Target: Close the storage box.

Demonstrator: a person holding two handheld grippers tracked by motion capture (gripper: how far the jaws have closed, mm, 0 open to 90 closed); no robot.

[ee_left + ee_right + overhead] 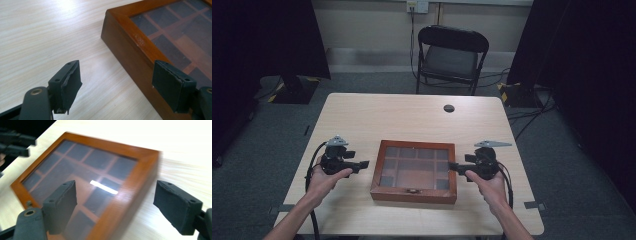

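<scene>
Pale wood-grain counter (412, 107), rectangular, with a small dark round grommet (449, 108) near its far edge. A black folding chair (451, 56) stands on the floor beyond the far edge.

Wooden box (415, 171) with a glass lid lies flat on the counter, slightly toward the near edge and roughly centred left to right. Gridded compartments are visible through the glass. A small metal clasp (412, 190) sits on the near side wall. Lid down.

Left tongs (363, 164) held in the left hand (326, 178), just beside the box's left wall, pointing at it. In the left gripper view the jaws are spread wide and empty; the box's side wall lies between them, apart from both pads.

Right tongs (453, 167) held in the right hand (485, 184), at the box's right wall. In the right gripper view, somewhat blurred, jaws spread wide and empty, straddling the box's edge without contact.
</scene>
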